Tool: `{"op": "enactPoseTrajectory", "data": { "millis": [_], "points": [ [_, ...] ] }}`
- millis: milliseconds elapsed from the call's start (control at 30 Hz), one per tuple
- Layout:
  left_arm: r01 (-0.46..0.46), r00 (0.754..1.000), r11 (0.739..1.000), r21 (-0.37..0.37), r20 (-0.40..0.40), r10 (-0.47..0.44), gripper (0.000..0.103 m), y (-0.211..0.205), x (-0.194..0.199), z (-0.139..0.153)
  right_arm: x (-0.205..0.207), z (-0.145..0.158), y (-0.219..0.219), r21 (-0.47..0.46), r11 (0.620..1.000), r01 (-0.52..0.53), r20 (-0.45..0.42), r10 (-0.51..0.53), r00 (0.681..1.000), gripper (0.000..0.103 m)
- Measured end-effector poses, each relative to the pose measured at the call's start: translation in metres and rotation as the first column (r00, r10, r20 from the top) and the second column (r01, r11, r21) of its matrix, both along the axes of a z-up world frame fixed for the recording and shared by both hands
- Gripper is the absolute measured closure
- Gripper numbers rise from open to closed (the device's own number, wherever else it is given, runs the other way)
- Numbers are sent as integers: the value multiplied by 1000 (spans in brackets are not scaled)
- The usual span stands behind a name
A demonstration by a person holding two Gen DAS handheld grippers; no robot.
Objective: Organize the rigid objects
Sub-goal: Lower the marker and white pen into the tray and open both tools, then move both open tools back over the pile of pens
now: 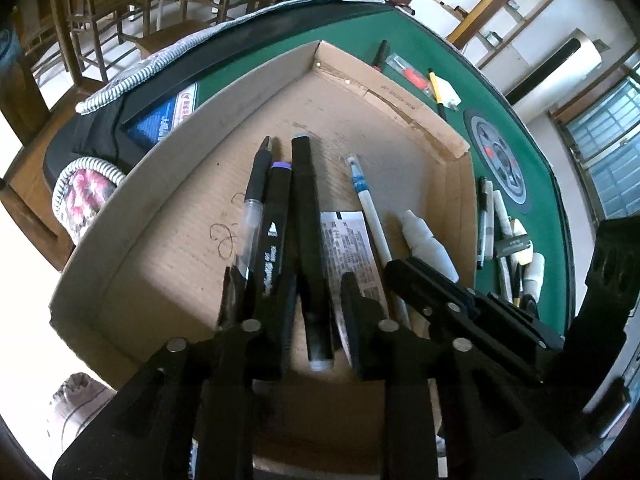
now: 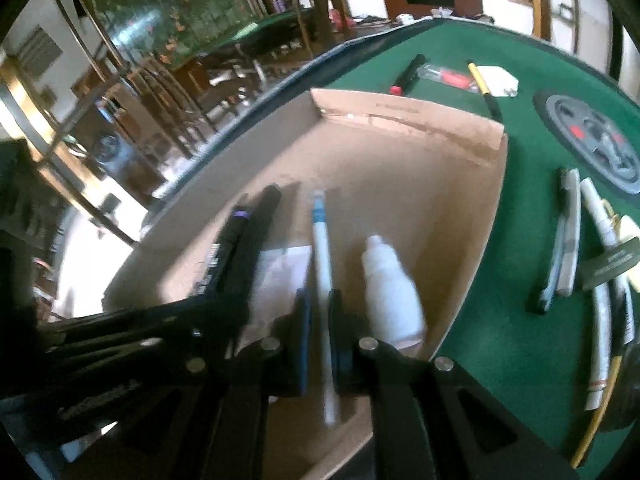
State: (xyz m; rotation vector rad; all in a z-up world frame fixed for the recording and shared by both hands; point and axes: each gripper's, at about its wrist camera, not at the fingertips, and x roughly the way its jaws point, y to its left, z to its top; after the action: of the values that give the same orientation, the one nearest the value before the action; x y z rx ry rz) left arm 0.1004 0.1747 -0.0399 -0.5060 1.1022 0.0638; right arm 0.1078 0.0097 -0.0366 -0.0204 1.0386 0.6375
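Note:
A shallow cardboard tray [image 1: 400,96] [image 2: 400,116] lies on the green table. In it lie a clear-barrelled black pen [image 1: 256,184], a purple-tipped black marker [image 1: 278,208], a square black marker [image 1: 308,208], a white pen with a blue band [image 1: 366,200] [image 2: 322,248] and a white bottle [image 1: 424,240] [image 2: 390,280]. My left gripper [image 1: 320,312] is open around the square black marker, with gaps on both sides. My right gripper [image 2: 320,336] straddles the white pen's near end, slightly open, with a thin gap at the left pad.
A printed paper slip [image 1: 348,248] lies flat on the tray floor. Several loose pens [image 1: 500,232] [image 2: 568,240] lie right of the tray. Beyond its far wall are a red-capped pen [image 2: 406,74], a yellow pen [image 2: 482,88] and a white pad [image 2: 496,78]. A round control panel [image 2: 592,140] marks the table's centre.

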Motion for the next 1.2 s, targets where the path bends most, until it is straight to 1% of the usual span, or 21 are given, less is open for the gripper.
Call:
{"op": "enactPoseTrajectory", "data": {
  "millis": [33, 67, 100, 167, 233, 300, 367, 433, 600, 733, 867, 967, 1200],
  "points": [
    [-1, 1000, 1000, -8, 11, 1, 73, 0, -3, 2, -1, 2, -3, 15, 1000, 1, 2, -1, 1000, 91],
    [-2, 1000, 1000, -17, 28, 2, 67, -1, -7, 6, -4, 5, -7, 35, 999, 3, 6, -4, 1000, 91],
    [-2, 999, 1000, -20, 46, 3, 64, -2, -10, 11, -6, 9, -13, 66, 998, 3, 9, -3, 1000, 90],
    [-3, 997, 1000, -21, 76, 5, 62, -6, -18, 19, -12, 15, -25, 117, 993, -1, 8, 0, 1000, 83],
    [2, 994, 999, -34, 106, 2, 59, -11, -24, 26, -21, 23, -38, 172, 985, -6, 15, 3, 1000, 63],
    [20, 990, 999, -31, 140, -16, 59, -22, -31, 35, -33, 32, -53, 211, 977, -15, 36, 8, 999, 58],
    [47, 985, 999, -17, 166, -43, 59, -34, -37, 44, -46, 41, -68, 231, 973, -23, 60, 9, 998, 58],
    [67, 980, 998, -11, 188, -63, 59, -47, -43, 53, -56, 46, -81, 245, 969, -27, 77, 8, 997, 53],
    [125, 970, 992, 1, 210, -122, 56, -88, -49, 66, -73, 53, -123, 261, 965, -18, 98, -8, 995, 50],
    [190, 961, 982, 14, 204, -189, 56, -122, -50, 65, -78, 53, -158, 263, 965, 15, 104, -44, 994, 48],
    [253, 953, 967, 23, 168, -254, 56, -155, -47, 54, -76, 48, -194, 260, 962, 86, 99, -115, 988, 48],
    [293, 946, 956, 14, 138, -292, 56, -174, -41, 44, -71, 44, -219, 261, 953, 154, 87, -182, 979, 47],
    [368, 927, 930, 0, 86, -366, 56, -209, -27, 24, -50, 30, -247, 196, 942, 271, 65, -289, 955, 47]
  ]
}}
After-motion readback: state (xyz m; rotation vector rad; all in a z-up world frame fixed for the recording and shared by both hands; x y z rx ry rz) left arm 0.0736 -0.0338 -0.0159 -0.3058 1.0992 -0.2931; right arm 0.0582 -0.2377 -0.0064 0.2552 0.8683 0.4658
